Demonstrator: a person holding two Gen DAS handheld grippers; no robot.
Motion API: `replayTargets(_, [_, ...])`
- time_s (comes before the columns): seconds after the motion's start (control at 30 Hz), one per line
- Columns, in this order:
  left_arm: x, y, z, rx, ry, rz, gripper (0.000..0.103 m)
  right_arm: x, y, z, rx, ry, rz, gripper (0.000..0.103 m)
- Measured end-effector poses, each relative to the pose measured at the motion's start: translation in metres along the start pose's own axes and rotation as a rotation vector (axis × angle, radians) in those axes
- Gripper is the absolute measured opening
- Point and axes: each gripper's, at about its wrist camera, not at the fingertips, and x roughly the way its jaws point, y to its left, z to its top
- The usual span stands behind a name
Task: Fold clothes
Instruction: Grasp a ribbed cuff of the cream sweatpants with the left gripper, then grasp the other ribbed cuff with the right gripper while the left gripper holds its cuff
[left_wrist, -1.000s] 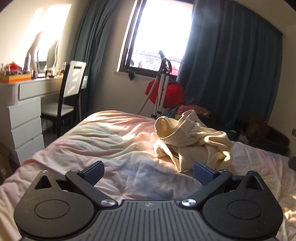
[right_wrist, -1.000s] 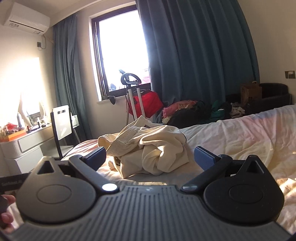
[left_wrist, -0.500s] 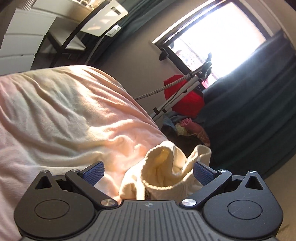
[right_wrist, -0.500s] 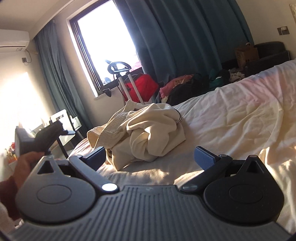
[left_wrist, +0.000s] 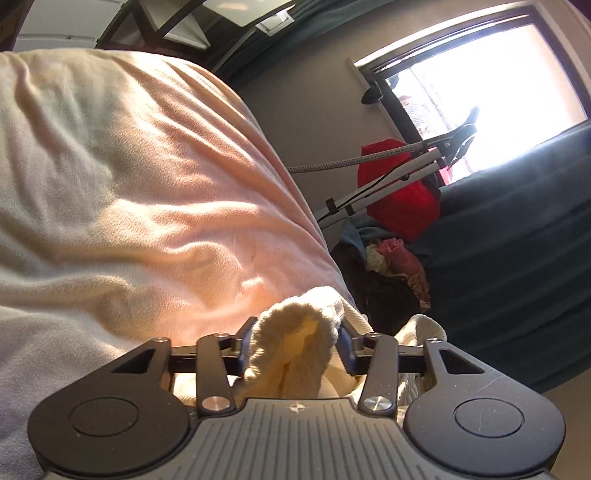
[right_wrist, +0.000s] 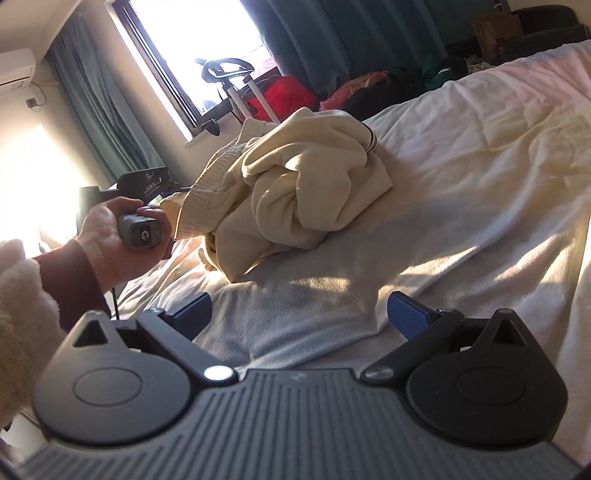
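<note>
Presently, we list one cream garment (right_wrist: 295, 184), crumpled in a heap on the bed (right_wrist: 480, 155), well ahead of our right gripper (right_wrist: 299, 314) and slightly to its left. That tool's blue pads stand wide apart, with only bare sheet between them.

Left gripper (left_wrist: 295, 343): clamped on a ribbed edge of the garment, which bulges up between its closed pads; the rest of the cloth trails to its right and beneath it. The hand (right_wrist: 110, 236) holding this tool shows at the heap's left side.

Risks, as we judge them:
- The bite looks like a bunched hem, not a clean corner; lifting may raise a twisted wad.
- Thick ribbing could slip from the pads under the heap's weight.
- The bed cover may catch if our right gripper scoops low.
</note>
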Motion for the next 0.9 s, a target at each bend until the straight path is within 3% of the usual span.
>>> replayTargets(0.1, [-0.019,-0.020,-0.002,0.128,0.007,0.033,0.023,-0.003,0.002,-0.003,0.008,-0.032,-0.005,0.103])
replayTargets(0.2, [-0.057,-0.045,-0.009,0.225,-0.021,0.022,0.020,-0.013,0.007,-0.004,-0.007,-0.089,-0.014,0.103])
replayTargets(0.33, [-0.129,-0.064,-0.023,0.280,-0.084,-0.041,0.018,-0.033,0.017,-0.002,-0.076,-0.217,-0.046,0.103])
replayTargets(0.5, [-0.222,-0.059,-0.042,0.395,-0.116,-0.078,0.018,-0.063,0.030,-0.005,-0.184,-0.344,-0.073,0.103])
replayTargets(0.67, [-0.300,-0.010,-0.057,0.454,-0.035,-0.071,0.018,-0.096,0.038,-0.008,-0.227,-0.376,-0.037,0.103])
replayTargets(0.83, [-0.334,0.075,-0.062,0.324,0.022,0.014,0.018,-0.112,0.054,-0.018,-0.290,-0.335,-0.006,0.103])
replayTargets(0.9, [-0.333,0.106,-0.063,0.222,0.056,0.049,0.018,-0.114,0.062,-0.022,-0.311,-0.312,-0.002,0.103])
